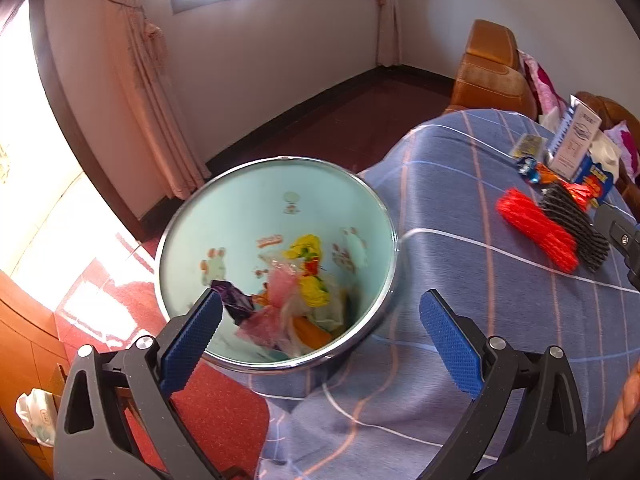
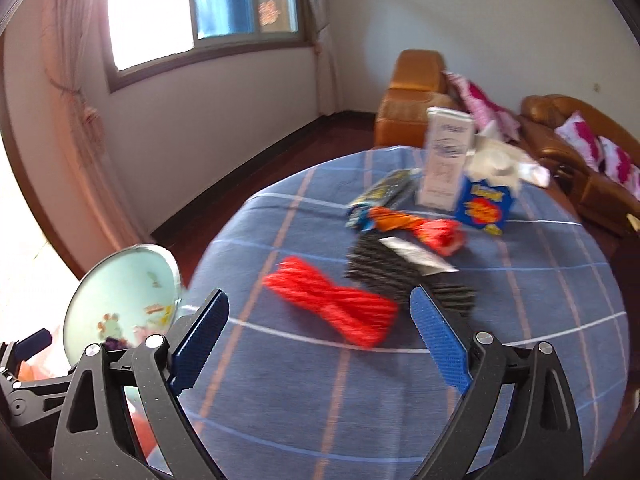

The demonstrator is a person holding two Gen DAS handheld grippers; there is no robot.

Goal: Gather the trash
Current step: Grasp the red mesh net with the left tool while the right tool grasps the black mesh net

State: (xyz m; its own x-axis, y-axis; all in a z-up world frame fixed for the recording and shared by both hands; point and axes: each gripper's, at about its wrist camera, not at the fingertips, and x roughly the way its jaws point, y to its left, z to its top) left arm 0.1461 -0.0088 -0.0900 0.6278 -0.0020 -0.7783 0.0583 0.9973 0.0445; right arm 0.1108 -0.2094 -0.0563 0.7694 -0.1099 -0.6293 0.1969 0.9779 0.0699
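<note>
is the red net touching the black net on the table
Touching. In the left wrist view the red net lies right against the black net with no cloth between them; the right wrist view shows their ends meeting too.

Bin: smooth pale-green plastic inside w/ printed cartoons, shiny chrome-look metal rim. Contents: crinkly glossy wrappers, thin film.
Tablecloth: matt woven cloth, blue check, creased.
Red net sleeve: ribbed foam-like mesh, matt. Black net sleeve: same texture.
Blue carton: printed card, slight sheen. White box: matt card.
Left gripper: matt black speckled plastic, blue knurled rubbery pads, bright metal pins.
Sofa: tan leather-look, soft sheen.
Floor: dark, polished.
</note>
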